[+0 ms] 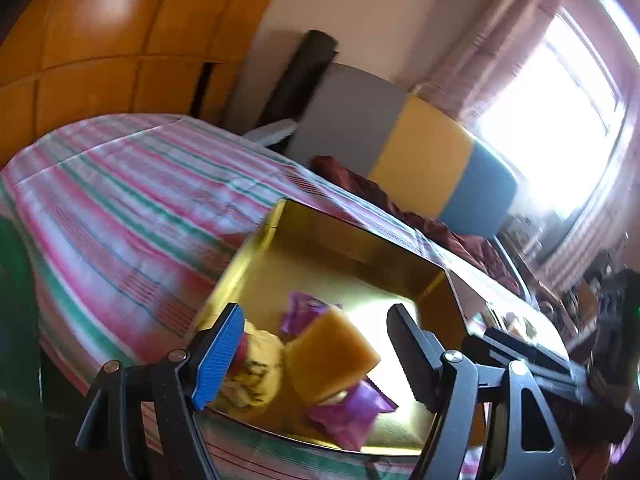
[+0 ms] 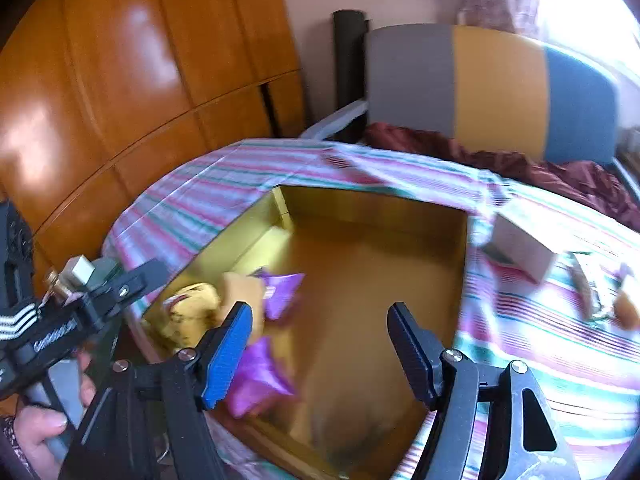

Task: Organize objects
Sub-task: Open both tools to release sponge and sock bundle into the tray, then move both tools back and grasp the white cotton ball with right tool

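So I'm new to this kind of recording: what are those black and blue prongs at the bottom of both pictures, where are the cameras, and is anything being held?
No robot arm here: a person carries a two-finger gripper in each hand, with a fisheye camera looking along its fingers. The prongs are those fingers. One picture comes from the left gripper, the other from the right gripper. Both stand open and hold nothing. Below them a gold box sits on a striped cloth. Inside lie an orange block, purple packets and a yellow item. A small white box rests on the cloth beside it. The person's hand shows at lower left of the right view.
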A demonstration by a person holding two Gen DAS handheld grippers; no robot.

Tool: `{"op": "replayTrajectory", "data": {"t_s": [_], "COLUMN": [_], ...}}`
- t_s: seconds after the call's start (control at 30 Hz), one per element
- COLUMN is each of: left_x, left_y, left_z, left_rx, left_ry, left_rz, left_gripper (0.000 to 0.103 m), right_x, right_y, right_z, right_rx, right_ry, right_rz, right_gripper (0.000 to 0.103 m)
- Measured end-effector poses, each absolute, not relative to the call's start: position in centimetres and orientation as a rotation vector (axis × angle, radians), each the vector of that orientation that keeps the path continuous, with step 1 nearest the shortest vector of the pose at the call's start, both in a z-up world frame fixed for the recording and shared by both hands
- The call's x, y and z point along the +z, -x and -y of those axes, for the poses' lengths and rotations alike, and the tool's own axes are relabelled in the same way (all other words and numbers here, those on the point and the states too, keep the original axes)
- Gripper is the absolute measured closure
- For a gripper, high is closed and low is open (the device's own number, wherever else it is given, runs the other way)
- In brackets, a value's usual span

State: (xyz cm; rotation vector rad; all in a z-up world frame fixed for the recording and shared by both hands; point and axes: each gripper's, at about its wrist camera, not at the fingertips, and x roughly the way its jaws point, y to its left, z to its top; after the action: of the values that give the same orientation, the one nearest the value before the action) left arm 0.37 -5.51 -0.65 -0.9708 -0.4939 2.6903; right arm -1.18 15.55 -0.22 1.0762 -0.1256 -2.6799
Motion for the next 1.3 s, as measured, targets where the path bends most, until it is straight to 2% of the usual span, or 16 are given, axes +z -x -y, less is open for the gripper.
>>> {"op": "replayTrajectory", "data": {"t_s": [0.2, 0.4, 0.57, 0.83, 1.07, 1.17, 1.23, 1.27, 1.3], "left_x": [-0.6, -0.5, 0.0, 0.7, 0.7, 0.8, 1.0, 1.0, 1.1], "left_y": [-1.3, -2.7, -4.1, -5.4, -6.0, -6.4, -6.7, -6.8, -6.9], "left_z": [1.9, -1.2, -3.4, -6.9, -9.2, -10.2, -10.6, -10.9, -11.1], "left_rx": [2.556, 2.458, 2.4, 2.317, 2.258, 2.241, 2.24, 2.236, 2.231], "left_ry": [0.963, 0.947, 0.917, 0.894, 0.916, 0.919, 0.916, 0.917, 0.919], "left_rz": [0.379, 0.28, 0.21, 0.179, 0.18, 0.16, 0.138, 0.127, 0.12], "left_gripper": [0.028, 0.028, 0.028, 0.028, 0.028, 0.028, 0.028, 0.028, 0.028], "right_x": [-1.1, -3.4, -5.2, -4.7, -4.2, -4.8, -5.1, -5.3, -5.5], "right_y": [-0.2, -2.1, -4.7, -9.9, -13.5, -13.0, -12.3, -11.7, -11.3], "right_z": [-21.1, -27.9, -32.8, -41.8, -50.6, -52.8, -53.5, -53.8, -54.2], "right_rx": [-2.811, -2.887, -2.969, -3.277, -3.457, -3.384, -3.316, -3.261, -3.218], "right_ry": [-1.128, -1.271, -1.371, -1.367, -1.389, -1.516, -1.591, -1.644, -1.688], "right_rz": [0.159, 0.289, 0.297, 0.358, 0.611, 0.549, 0.46, 0.406, 0.362], "right_gripper": [0.031, 0.03, 0.03, 0.03, 0.029, 0.03, 0.036, 0.043, 0.046]}}
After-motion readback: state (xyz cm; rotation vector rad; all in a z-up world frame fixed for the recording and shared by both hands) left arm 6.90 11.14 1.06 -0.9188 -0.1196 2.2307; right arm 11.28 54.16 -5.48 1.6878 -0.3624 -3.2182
